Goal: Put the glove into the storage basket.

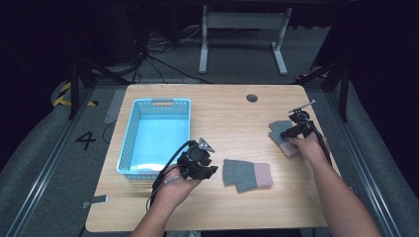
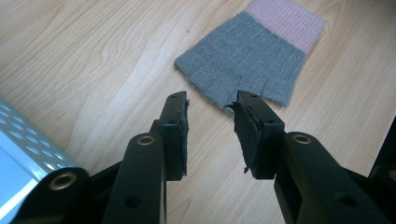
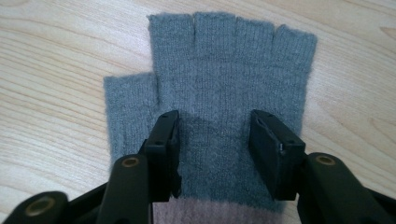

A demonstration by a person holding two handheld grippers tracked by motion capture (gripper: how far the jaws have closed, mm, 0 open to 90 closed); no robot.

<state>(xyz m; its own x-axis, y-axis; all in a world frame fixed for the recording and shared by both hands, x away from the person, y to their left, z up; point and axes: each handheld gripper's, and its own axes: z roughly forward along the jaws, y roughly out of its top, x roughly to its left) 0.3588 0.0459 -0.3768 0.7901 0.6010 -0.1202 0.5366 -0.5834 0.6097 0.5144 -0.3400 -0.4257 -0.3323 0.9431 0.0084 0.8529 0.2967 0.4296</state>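
Right gripper view: far glove (image 3: 224, 88) pink cuff cut by bottom edge; palm partly covered by the jaws. High view: right hand (image 1: 307, 144) and right gripper (image 1: 295, 129) overlap this glove; contact not resolvable. Left gripper view: basket (image 2: 28, 149) corner only, cut at left edge; near glove's (image 2: 247, 60) cuff clipped at top.

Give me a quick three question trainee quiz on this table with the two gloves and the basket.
1. True or false: the right tool is open over a grey glove.
2. Which lies nearest the left tool: A the blue basket, B the middle glove, C the table hole?
3. What colour are the glove cuffs?

Key: 1 true; 2 A; 3 pink.
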